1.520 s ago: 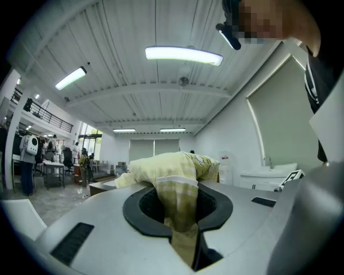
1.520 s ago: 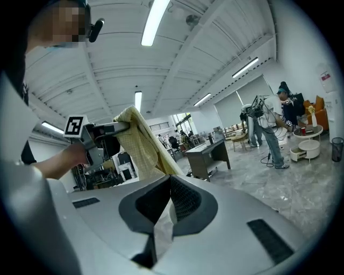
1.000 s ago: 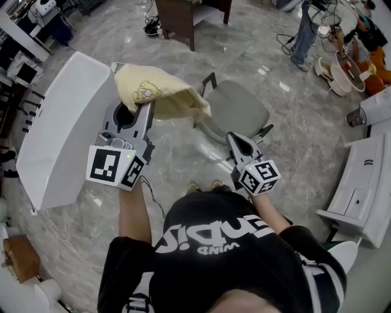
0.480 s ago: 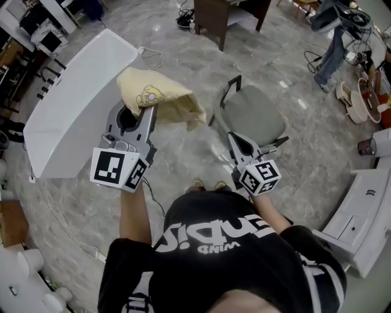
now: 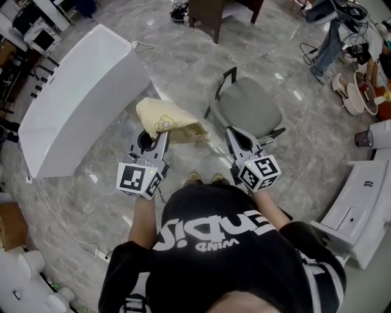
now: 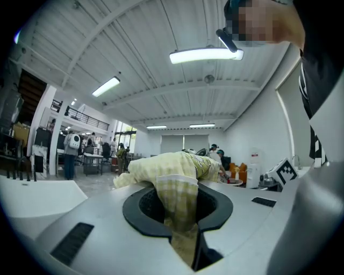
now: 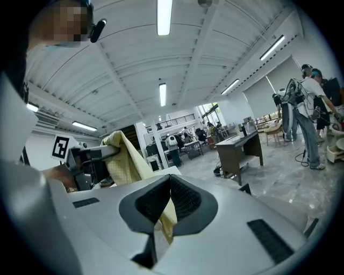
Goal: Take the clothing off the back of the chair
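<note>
- The left gripper (image 5: 160, 136) is clamping the yellow clothing (image 5: 170, 118), left of the grey chair (image 5: 249, 109).
- The right gripper (image 5: 231, 132) is pinching the clothing's right edge.

We see a grey marbled floor (image 5: 183, 79) carrying everything. On it, a grey-seated chair (image 5: 249, 110) stands just right of centre. A long white curved desk (image 5: 73, 98) fills the upper left, with a white cable (image 5: 146, 52) trailing off its corner. A dark wooden desk (image 5: 211, 12) stands at the top edge, a white cabinet (image 5: 360, 208) at right and a brown box (image 5: 12, 223) at lower left.
</note>
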